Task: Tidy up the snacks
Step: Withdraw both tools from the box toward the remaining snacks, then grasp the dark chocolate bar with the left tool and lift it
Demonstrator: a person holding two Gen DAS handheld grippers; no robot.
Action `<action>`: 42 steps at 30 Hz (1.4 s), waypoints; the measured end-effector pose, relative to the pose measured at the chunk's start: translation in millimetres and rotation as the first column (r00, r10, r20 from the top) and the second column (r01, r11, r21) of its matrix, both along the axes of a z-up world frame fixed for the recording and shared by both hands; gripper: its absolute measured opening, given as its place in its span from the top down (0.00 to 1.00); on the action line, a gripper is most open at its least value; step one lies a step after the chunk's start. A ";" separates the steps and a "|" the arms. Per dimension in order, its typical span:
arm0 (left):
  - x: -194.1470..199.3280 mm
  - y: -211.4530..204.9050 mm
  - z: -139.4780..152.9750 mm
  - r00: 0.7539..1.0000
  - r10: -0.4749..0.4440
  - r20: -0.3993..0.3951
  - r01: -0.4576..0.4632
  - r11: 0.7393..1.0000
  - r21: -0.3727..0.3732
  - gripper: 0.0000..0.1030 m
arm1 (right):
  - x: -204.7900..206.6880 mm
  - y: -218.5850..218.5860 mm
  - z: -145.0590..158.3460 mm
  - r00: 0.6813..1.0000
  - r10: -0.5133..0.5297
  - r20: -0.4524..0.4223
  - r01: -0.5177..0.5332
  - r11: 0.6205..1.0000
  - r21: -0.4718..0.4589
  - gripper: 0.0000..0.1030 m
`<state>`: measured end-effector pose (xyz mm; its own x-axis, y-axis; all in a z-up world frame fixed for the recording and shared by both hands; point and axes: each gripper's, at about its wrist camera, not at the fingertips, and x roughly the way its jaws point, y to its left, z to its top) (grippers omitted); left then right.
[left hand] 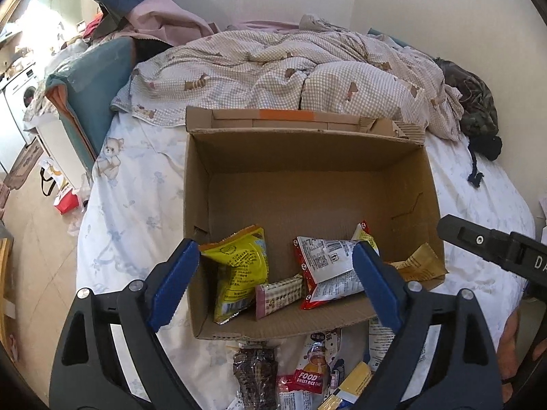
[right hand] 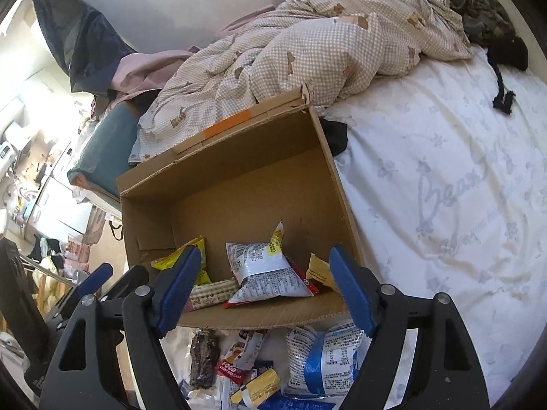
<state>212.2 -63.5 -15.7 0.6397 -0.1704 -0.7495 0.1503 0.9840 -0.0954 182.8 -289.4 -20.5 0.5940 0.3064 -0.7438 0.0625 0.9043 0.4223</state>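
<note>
Daylight floods in from the left, blowing out the far room (left hand: 24, 51) in both views. The bed (right hand: 444, 177) is evenly lit; the box (left hand: 307, 184) interior lies in soft shadow. Fisheye bending and dark vignette ring the edges. Focus is fairly sharp, slightly soft at the rims.

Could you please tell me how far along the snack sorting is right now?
Partly done. The cardboard box on the bed already holds a few packets, among them a yellow packet and a white-and-red packet. Nothing is in hand: the left hand-held gripper and right hand-held gripper are both open and empty. Left: the loose snacks heaped in front of the box.
</note>
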 end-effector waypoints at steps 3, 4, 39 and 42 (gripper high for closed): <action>-6.0 2.9 8.7 1.000 0.010 0.016 -0.009 1.000 -0.013 0.13 | -3.4 0.8 3.8 1.000 -0.001 0.003 0.001 1.000 0.006 0.22; -7.8 4.0 10.8 1.000 0.011 0.019 -0.011 1.000 -0.017 0.13 | -4.6 1.3 5.2 1.000 -0.001 0.004 0.001 1.000 0.013 0.22; -77.3 73.9 -60.0 0.900 0.134 -0.414 -0.105 0.990 0.091 0.13 | -101.8 29.0 -41.5 0.944 0.147 -0.294 -0.134 0.989 0.062 0.22; -77.7 69.4 -82.4 0.868 0.133 -0.478 -0.101 0.991 0.092 0.16 | -99.6 26.8 -45.6 0.941 0.137 -0.309 -0.118 0.990 0.081 0.22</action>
<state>134.5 5.9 -98.1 0.2083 -0.0600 -0.9762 -0.0149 0.9978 -0.0645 83.2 -262.7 -66.1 0.2874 0.4144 -0.8635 0.0862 0.8867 0.4542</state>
